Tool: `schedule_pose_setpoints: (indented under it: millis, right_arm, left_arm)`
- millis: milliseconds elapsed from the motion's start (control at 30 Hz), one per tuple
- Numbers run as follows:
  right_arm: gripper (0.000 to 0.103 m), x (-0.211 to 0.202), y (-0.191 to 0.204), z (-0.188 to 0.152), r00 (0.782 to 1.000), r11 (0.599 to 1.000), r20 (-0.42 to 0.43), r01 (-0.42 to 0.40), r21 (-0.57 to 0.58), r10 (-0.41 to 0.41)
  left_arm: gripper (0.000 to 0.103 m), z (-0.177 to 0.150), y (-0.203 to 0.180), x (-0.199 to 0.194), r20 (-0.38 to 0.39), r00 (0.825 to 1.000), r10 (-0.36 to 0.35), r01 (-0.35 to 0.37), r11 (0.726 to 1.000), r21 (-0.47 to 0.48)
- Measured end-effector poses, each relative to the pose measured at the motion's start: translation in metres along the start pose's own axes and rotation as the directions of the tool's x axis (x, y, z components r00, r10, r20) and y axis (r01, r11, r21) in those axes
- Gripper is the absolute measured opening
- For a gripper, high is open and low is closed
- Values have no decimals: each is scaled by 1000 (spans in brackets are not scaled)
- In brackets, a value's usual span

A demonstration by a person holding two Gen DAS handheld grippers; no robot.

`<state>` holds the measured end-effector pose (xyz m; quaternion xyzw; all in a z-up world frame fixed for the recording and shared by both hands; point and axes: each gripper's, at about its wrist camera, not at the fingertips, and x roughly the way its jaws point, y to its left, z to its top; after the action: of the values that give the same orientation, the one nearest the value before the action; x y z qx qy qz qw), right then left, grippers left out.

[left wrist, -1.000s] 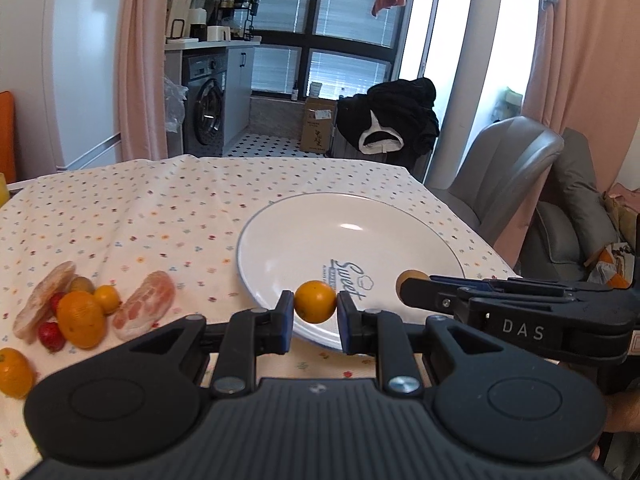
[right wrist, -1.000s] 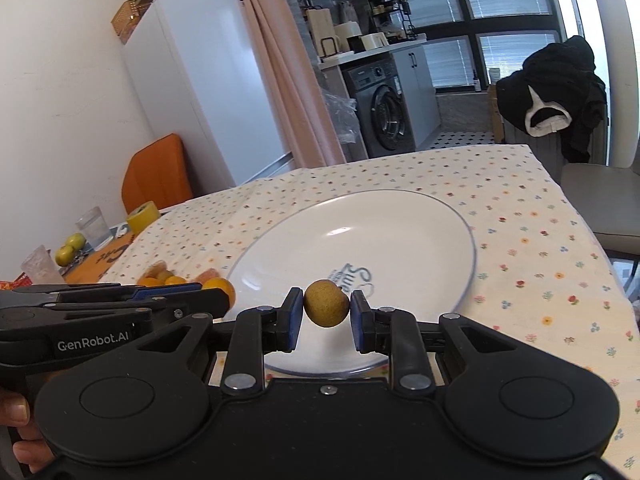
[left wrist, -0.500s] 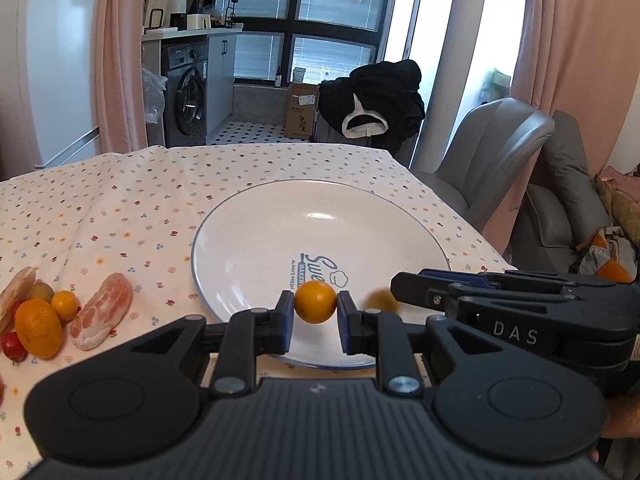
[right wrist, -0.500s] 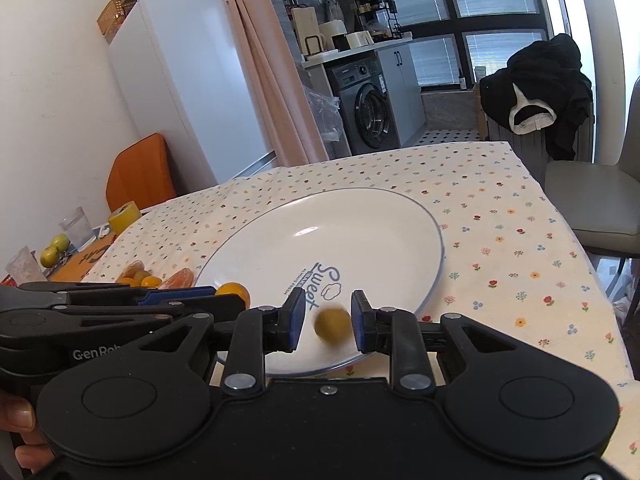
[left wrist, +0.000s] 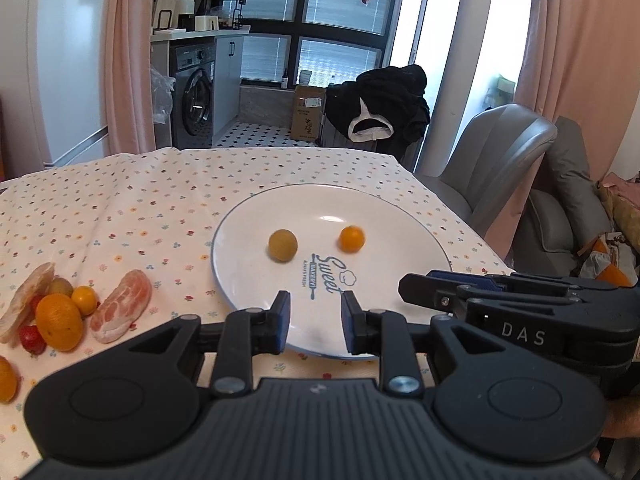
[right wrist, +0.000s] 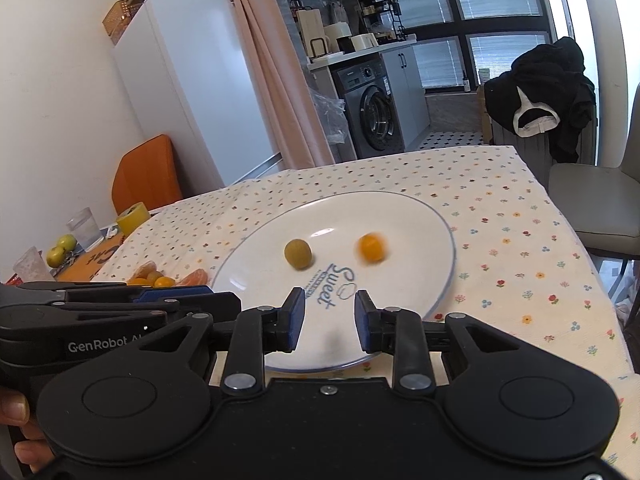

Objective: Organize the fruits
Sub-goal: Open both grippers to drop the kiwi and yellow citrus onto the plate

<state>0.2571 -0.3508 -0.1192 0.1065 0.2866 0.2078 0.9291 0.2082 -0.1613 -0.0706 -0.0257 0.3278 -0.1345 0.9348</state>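
- The left gripper (left wrist: 313,322) hangs over the near rim of the white plate (left wrist: 404,216), its 2 fingers (left wrist: 281,320) spread apart with nothing between them.
- The right gripper (right wrist: 328,320) sits just beside it at the same near rim, its 2 fingers (right wrist: 294,318) likewise parted and empty.
- 2 small fruits lie on the plate, beyond both pairs of fingers and touching neither: a yellow-green round fruit (left wrist: 282,244) to the left and a small orange fruit (left wrist: 352,238) to the right, apart from each other, above the blue "Sweet" lettering.
- The orange fruit looks motion-blurred in the right wrist view.
- On the floral tablecloth (left wrist: 120,208) covering the worktop, well left of the plate, lies a cluster of fruit: peeled citrus segments (left wrist: 120,306), an orange (left wrist: 59,322), a small yellow-orange fruit (left wrist: 85,299) and something red (left wrist: 32,339).
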Motion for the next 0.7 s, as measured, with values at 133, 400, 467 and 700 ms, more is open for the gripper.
schedule_pose_setpoints:
  millis: [133,400,467,700]
  right_arm:
    - [34,-1,10,1,1000,1000,-2,-10,-11,10]
    - [43,-3,33,1,1000,999,3,-31,-39,31]
    - [46,-3,39,1,999,998,2,-39,-45,39]
    - [54,-1,62,2,998,995,-1,-70,-68,70]
  left_arm:
    - [30,-1,9,-11,5,1000,10,-10,1000,-21]
    - [54,-5,27,-35,39,998,41,-39,998,-51]
    - [59,-6,32,-41,45,998,50,-47,997,-59]
    - [72,-13,52,-64,75,994,83,-78,994,-78]
